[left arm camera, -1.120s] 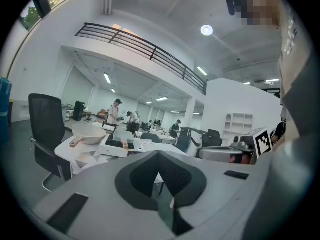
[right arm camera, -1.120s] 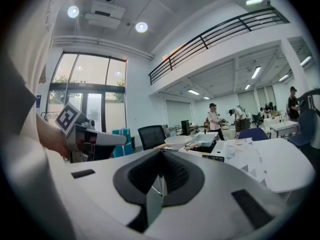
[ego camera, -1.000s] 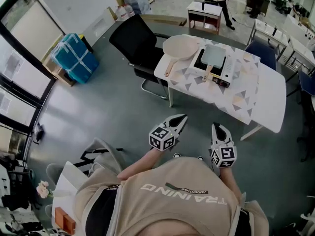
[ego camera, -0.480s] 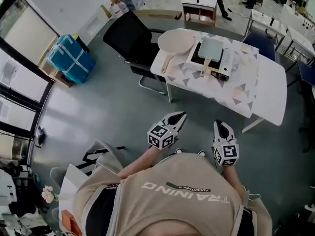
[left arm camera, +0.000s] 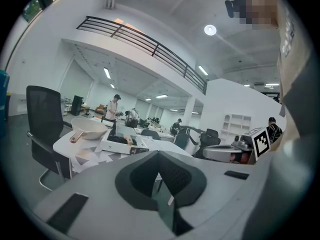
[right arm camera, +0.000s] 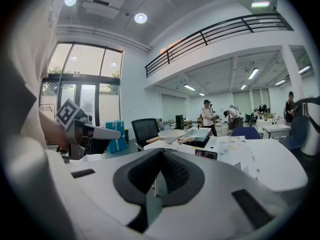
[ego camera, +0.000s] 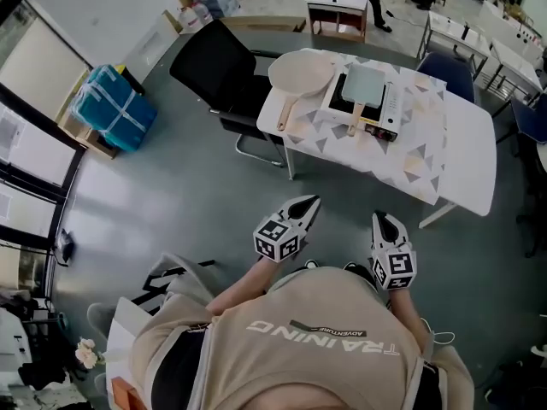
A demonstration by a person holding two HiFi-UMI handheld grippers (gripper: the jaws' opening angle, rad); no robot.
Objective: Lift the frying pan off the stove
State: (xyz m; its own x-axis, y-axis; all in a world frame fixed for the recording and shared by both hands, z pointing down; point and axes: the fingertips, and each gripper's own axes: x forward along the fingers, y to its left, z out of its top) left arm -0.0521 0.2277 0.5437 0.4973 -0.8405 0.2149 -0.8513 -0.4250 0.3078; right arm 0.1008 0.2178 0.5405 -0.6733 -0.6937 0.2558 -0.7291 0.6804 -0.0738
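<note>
Stands on grey floor (ego camera: 188,195), well short of worktop (ego camera: 466,156), facing it. Holds left claw (ego camera: 309,203) low before the torso, jaws pressed together, nothing between them. Holds right claw (ego camera: 381,220) alongside, near the left one but apart from it, likewise closed and empty. Both aimed toward the worktop, tipped slightly downward. Pan (ego camera: 366,84): square, pale grey-green, sitting flat on stove (ego camera: 386,116), wooden handle (ego camera: 354,125) reaching out over the stove's near edge. Stove: portable, dark top, set on cloth (ego camera: 410,156) with a triangle pattern that covers the left part of the white worktop. Round pan (ego camera: 301,71): cream, just left of the stove, on the same cloth, own wooden handle slanting toward the near-left edge; contact with the stove not discernible. Black chair (ego camera: 214,67) at the worktop's left end, blue chair (ego camera: 446,73) at its far side. Blue bundle (ego camera: 107,108) by the left wall, well apart from everything else. Small table (ego camera: 338,14) beyond the worktop. In the left gripper view: worktop, round pan and stove far beyond the closed jaws, right claw's marker cube (left arm camera: 262,142) at right. In the right gripper view: both pans distant above the closed jaws, person (right arm camera: 207,116) standing behind the worktop.
</note>
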